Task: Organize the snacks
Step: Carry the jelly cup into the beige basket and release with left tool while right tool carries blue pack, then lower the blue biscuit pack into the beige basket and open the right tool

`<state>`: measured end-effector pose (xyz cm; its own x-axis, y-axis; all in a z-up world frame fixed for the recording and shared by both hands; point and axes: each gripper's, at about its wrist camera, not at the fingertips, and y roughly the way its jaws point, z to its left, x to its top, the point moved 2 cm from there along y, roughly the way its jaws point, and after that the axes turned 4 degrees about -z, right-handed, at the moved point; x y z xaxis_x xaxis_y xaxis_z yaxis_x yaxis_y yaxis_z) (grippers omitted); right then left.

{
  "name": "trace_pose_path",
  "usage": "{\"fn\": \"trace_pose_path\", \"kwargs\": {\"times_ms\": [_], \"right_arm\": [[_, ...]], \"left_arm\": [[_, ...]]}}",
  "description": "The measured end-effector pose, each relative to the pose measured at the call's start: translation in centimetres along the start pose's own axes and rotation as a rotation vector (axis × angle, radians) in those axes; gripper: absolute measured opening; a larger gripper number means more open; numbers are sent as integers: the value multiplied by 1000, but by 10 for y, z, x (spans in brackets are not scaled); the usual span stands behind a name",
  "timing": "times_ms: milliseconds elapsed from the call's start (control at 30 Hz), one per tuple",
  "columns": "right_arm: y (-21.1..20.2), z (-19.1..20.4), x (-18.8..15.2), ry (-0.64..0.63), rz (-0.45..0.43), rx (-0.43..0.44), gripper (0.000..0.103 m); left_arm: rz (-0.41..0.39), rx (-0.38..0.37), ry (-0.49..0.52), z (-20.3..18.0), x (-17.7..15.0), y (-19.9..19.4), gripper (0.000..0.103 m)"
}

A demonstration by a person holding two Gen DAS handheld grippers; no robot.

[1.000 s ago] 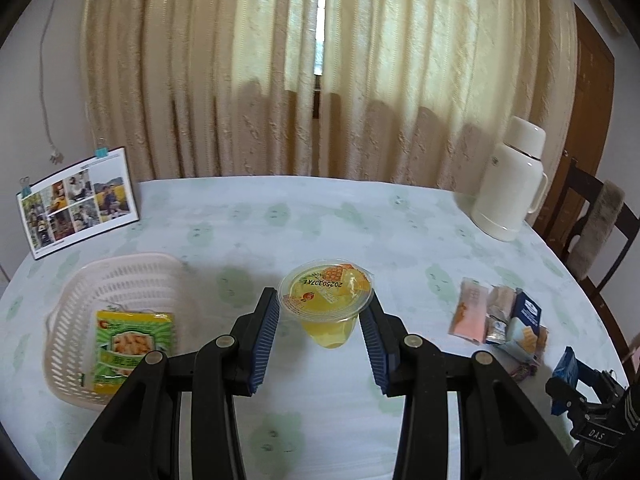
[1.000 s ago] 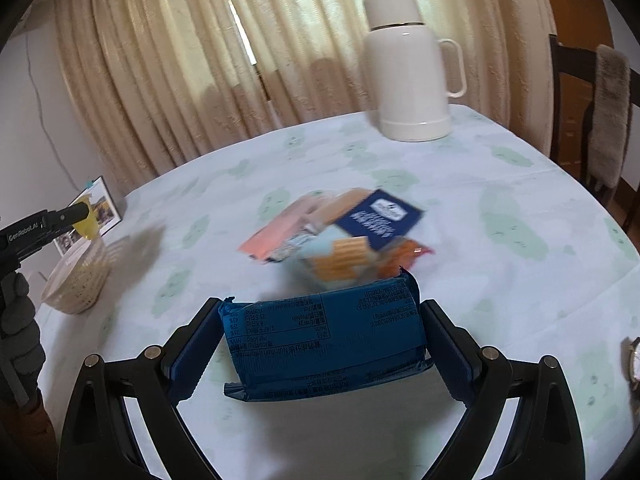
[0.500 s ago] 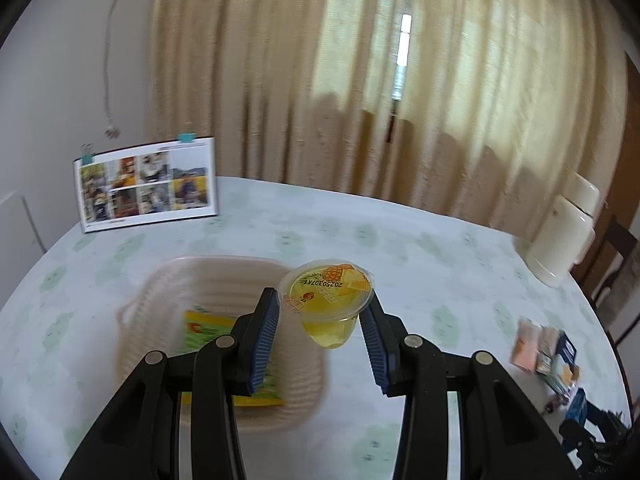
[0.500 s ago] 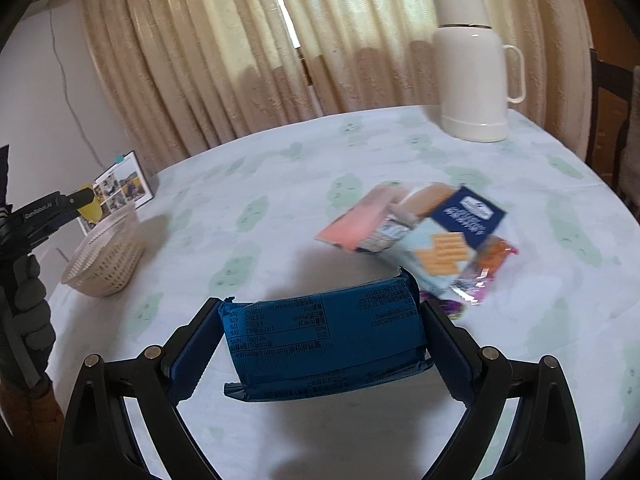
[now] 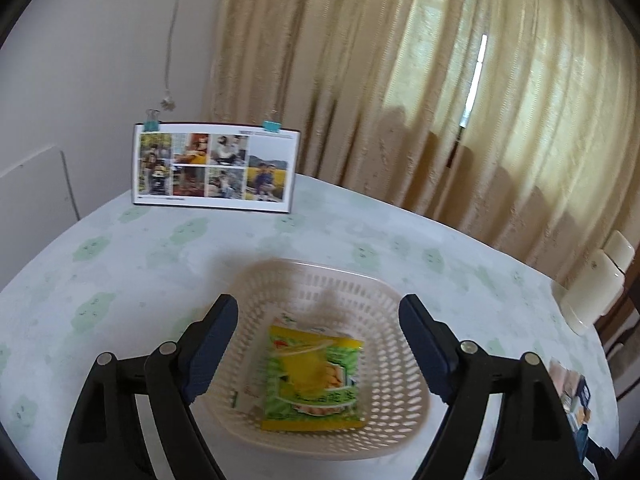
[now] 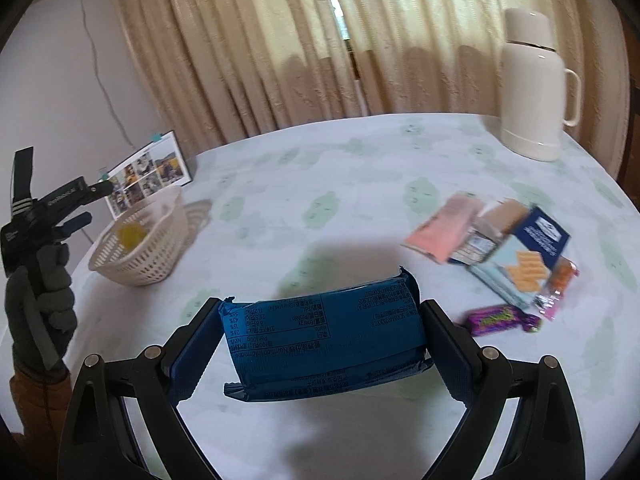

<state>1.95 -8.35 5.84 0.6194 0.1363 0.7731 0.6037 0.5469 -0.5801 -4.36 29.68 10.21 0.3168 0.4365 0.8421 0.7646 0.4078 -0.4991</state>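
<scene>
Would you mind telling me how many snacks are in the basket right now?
2. A green-and-yellow packet lies flat in the white basket; a blurred yellow jelly cup shows over its middle. Nothing else shows, though the packet may hide something.

Soft daylight, backlit, fisheye views.
Light filters through the curtains (brightest at their centre gap); soft shadows fall toward the cameras on the tablecloth. Black vignette bends the edges; motion blur smears the basket and snack pile.

A home: curtains, family photos, clothed table.
</scene>
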Motion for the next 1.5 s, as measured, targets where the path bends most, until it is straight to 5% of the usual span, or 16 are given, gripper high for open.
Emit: {"fn": "trace_pose_path", "kwargs": {"times_ms": [333,867,1500], "right_arm": [[23,78,27,-98,12,144,95],[86,228,57,-291,36,337,95],[116,250,56,-267,93,410,98]], "left_arm": [[-102,151,2,17,9,-17,80],[-116,220,-134,59,17,-26,80],[-86,230,-194,78,16,-25,80]]}}
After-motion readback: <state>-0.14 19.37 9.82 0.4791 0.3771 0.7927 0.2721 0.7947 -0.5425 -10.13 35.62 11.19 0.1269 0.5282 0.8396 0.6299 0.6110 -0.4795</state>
